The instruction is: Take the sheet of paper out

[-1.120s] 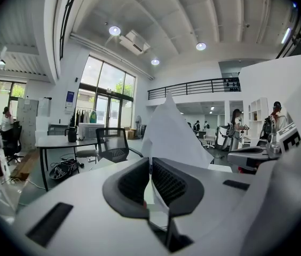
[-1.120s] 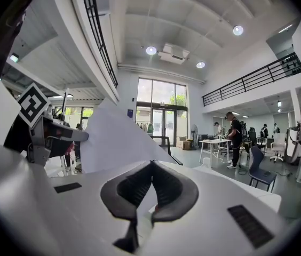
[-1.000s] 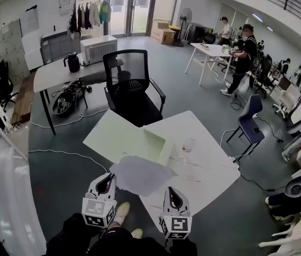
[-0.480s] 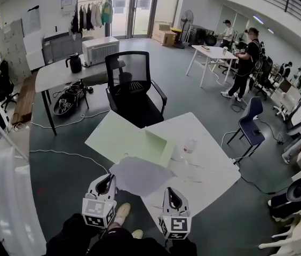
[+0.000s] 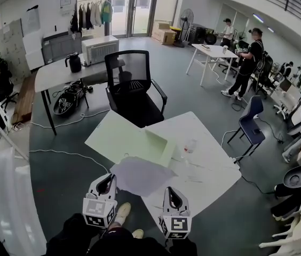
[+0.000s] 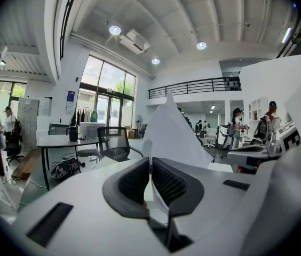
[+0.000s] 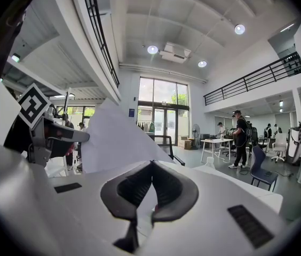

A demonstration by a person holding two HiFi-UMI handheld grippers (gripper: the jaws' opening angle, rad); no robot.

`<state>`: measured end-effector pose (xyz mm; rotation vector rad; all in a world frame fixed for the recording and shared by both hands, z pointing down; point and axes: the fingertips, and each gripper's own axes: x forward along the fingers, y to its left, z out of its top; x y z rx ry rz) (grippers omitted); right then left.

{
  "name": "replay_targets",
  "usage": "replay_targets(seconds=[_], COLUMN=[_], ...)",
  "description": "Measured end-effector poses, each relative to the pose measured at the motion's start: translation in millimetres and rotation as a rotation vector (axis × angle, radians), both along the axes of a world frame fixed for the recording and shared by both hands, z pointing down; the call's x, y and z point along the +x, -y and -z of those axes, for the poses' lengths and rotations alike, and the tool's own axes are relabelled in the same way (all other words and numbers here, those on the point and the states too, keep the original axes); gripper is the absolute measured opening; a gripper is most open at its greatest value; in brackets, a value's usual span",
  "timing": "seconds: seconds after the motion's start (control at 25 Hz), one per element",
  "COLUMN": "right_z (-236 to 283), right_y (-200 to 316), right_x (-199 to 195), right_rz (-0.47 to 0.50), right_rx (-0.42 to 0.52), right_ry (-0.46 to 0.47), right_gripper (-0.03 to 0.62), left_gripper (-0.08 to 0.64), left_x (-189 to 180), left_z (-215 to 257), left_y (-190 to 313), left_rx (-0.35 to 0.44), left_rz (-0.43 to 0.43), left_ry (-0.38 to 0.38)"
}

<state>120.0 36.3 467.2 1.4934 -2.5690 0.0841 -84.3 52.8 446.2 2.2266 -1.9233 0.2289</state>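
A white sheet of paper [image 5: 140, 175] hangs in the air between my two grippers, over the near corner of the white table [image 5: 204, 169]. Its far edge lies by a pale green folder [image 5: 126, 140] that rests open on the table. My left gripper [image 5: 107, 180] is shut on the sheet's left near edge; in the left gripper view the sheet [image 6: 172, 135] rises from between the closed pads [image 6: 150, 169]. My right gripper [image 5: 172, 192] is shut on the right near edge, and the paper [image 7: 116, 137] stands up from its closed jaws [image 7: 151, 170].
A clear plastic bottle [image 5: 188, 145] stands on the table beside the folder. A black office chair [image 5: 132, 87] is behind the table, with a grey desk [image 5: 60, 73] and cables on the floor at the left. People stand at a far table [image 5: 209, 49]. My shoes [image 5: 121, 212] show below.
Both grippers and the sheet have stayed where they were. Only a person in the far background has shifted a little.
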Motion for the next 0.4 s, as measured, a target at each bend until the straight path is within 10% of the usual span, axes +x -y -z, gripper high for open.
replay_targets(seconds=[0.4], right_z=[-2.4], right_y=[7.3], right_x=[1.6], right_rz=[0.001], right_rx=[-0.001], right_ry=[0.000], right_gripper=[0.015], left_gripper=[0.035], left_x=[2.8], left_z=[-3.2], left_y=[6.4], left_rx=[-0.005], left_rz=[-0.002], left_ry=[0.002])
